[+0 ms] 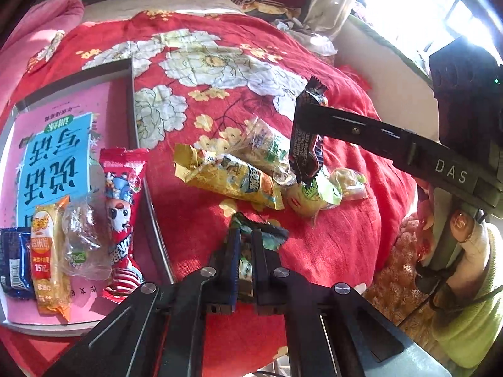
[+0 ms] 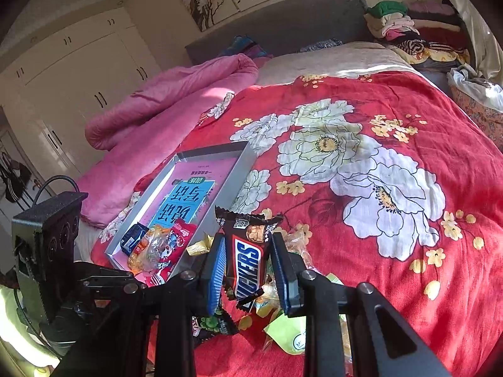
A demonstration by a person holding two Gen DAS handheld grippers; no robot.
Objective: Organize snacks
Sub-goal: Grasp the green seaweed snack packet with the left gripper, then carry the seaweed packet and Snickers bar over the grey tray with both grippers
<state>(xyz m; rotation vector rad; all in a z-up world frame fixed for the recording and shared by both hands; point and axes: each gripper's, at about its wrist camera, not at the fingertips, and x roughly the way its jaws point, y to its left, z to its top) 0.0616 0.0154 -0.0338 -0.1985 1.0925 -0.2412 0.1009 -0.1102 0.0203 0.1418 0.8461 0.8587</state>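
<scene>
Right tongs (image 2: 248, 267) grip the Snickers (image 2: 246, 260) mid-body: light, stiff, slick wrapper. Left tongs (image 1: 244, 251) pinch a green packet (image 1: 261, 235) by its crinkly end; likely floppy.

A bed (image 2: 424, 144) is covered by a red floral quilt; behind its grey headboard (image 2: 283, 28) white wardrobes (image 2: 78, 72) are seen, sunlit.
</scene>
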